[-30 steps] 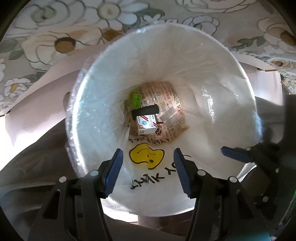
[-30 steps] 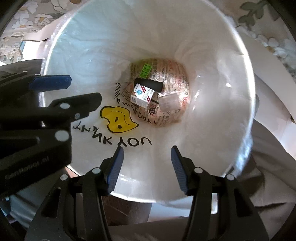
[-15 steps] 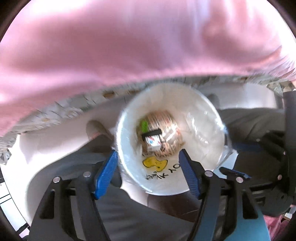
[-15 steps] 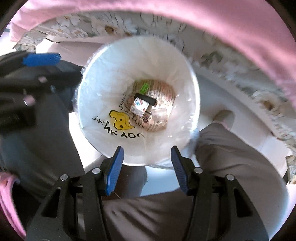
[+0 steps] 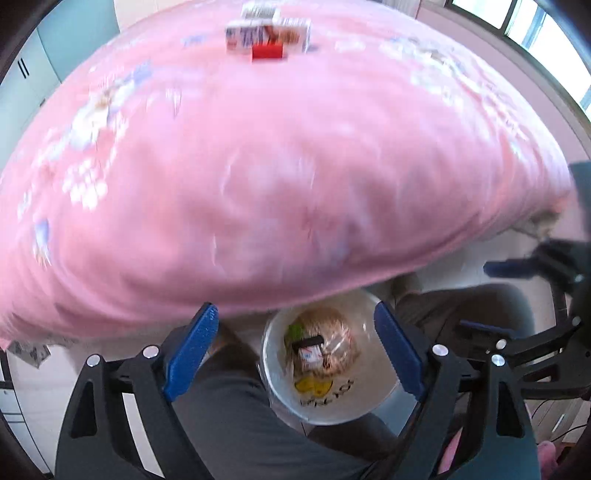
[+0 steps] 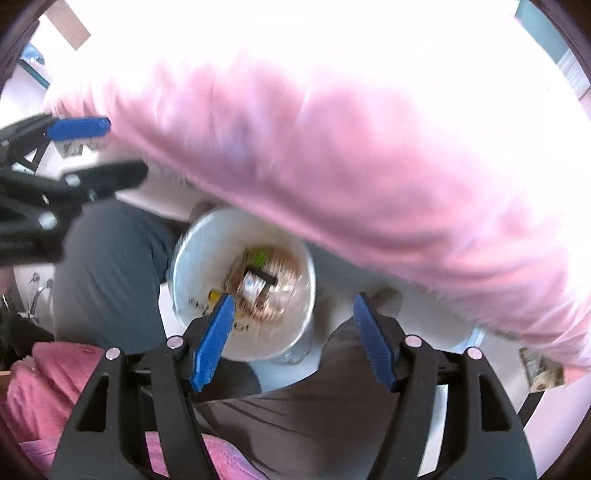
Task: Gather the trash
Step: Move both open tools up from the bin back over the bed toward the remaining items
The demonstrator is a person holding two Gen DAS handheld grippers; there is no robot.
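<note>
bin: white lined bin (image 5: 325, 402) on the floor between the person's legs, well below both grippers. Shows in both views, blurred in the right one (image 6: 207, 258).
in bin: small white box (image 5: 310, 352), black stick-like item, green bit (image 5: 295, 328), clear wrapper, all on printed paper at the bottom. Collected so far, judging by where they lie.
left gripper: (image 5: 295, 350) jaws spread wide, nothing between them, hanging above the bin.
right gripper: (image 6: 291, 332) jaws also apart, empty, above the bin's near rim.
left to collect: carton (image 5: 267, 35) and red block (image 5: 267, 51) touching its near edge, on the far side of the pink bedding (image 5: 258, 166). Another small package behind the carton, too blurred to name. All well apart from the bin.
progress: partway, my read. Several items binned, at least two or three on the bed not yet picked.
next: probably reach across the bedding for the red block or carton; either gripper is free for it.
left view only: the bed items, cabinet at left, window top right, and the right gripper at the right edge.
right view only: bedding top is blown out white, no trash visible on it. It does show the left gripper at the left edge, darker pink cloth bottom left, and some printed paper on the floor (image 6: 535, 369) lower right; cannot tell whether that is trash.
blur: both frames smeared; fine detail unreliable.
</note>
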